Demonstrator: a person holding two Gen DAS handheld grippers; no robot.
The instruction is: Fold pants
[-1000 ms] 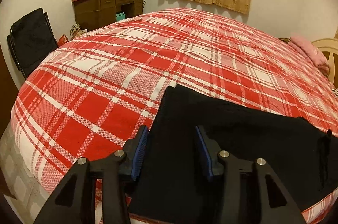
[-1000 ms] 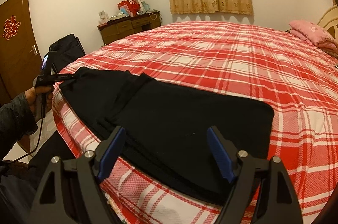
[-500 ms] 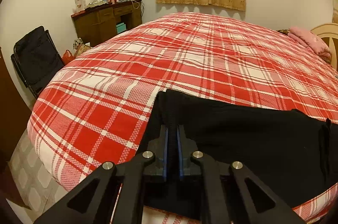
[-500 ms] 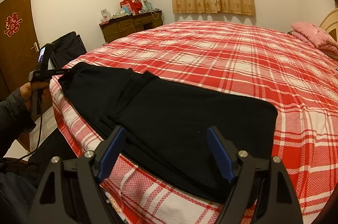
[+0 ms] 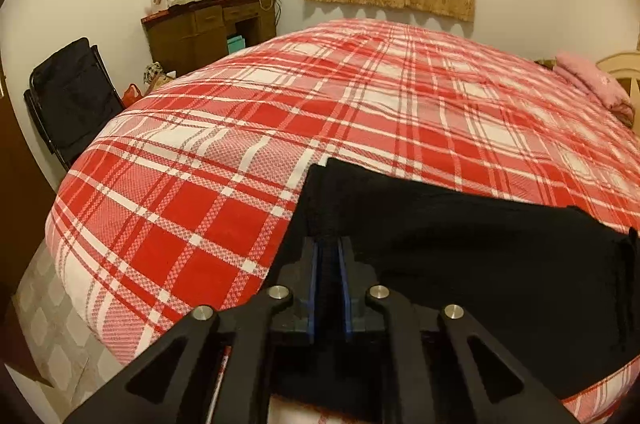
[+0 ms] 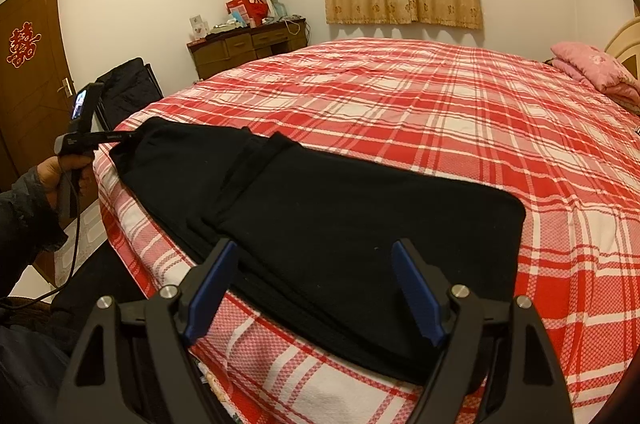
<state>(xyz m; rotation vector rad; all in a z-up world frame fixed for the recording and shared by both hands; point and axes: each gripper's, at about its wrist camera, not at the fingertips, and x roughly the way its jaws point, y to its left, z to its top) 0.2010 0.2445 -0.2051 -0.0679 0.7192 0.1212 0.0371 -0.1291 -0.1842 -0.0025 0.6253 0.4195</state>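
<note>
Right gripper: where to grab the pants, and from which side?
The near corner of the pants' wide end, from the bed's near edge, fingers low. The cloth lies flat in layers there, close to that edge, so a low pinch should catch every layer. The right gripper is open and points at that stretch.

The black pants [image 6: 328,220] lie flat along the near edge of the red plaid bed [image 6: 440,112], one end pinched and lifted slightly between blue-padded fingers [image 5: 313,264], the other end squared off.
</note>
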